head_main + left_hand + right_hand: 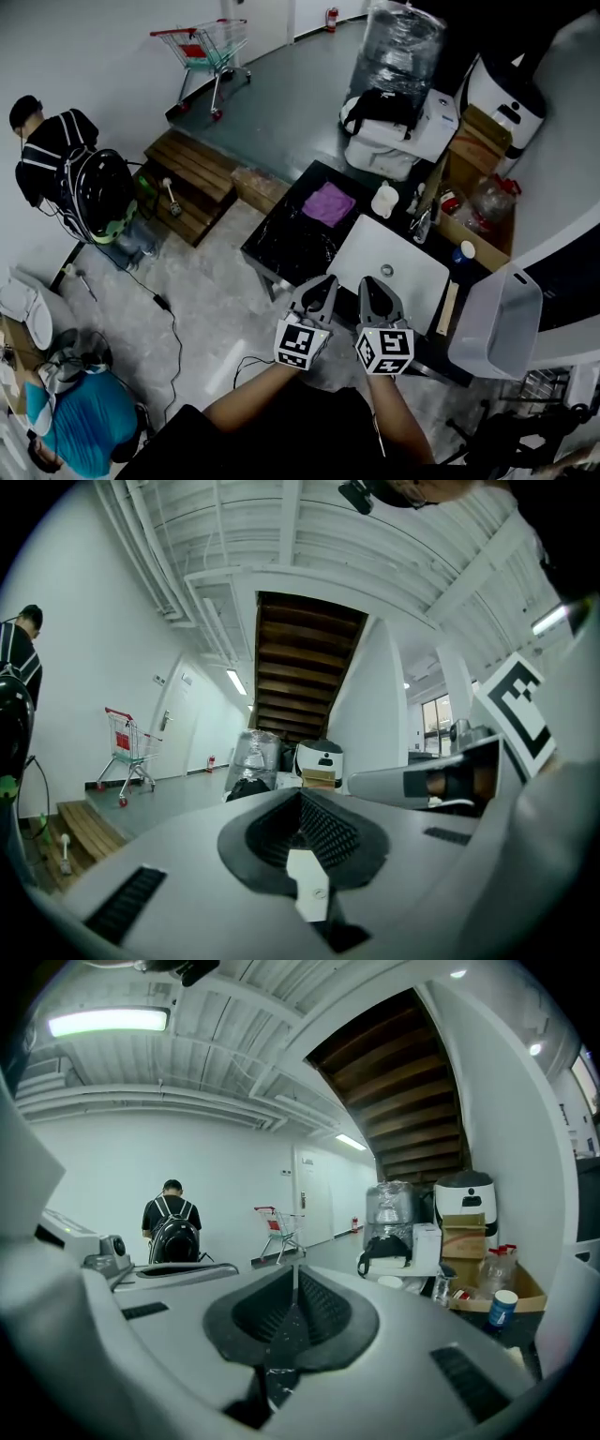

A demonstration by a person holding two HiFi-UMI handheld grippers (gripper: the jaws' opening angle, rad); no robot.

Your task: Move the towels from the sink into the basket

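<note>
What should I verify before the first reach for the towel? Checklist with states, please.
1. Left tongs empty: ok, jaws together, nothing between them.
2. Right tongs empty: ok, jaws together, nothing between them.
3. Tongs opened for a grasp: not ok, both are shut.
4. Towel located: ok, the purple towel lies on the dark counter, left of the white sink in the head view, not in the basin.
5. More towels in the sink: ok, only the drain shows.
6. Basket ready: cannot tell, it stands right of the sink, but its inside is not clear.
</note>
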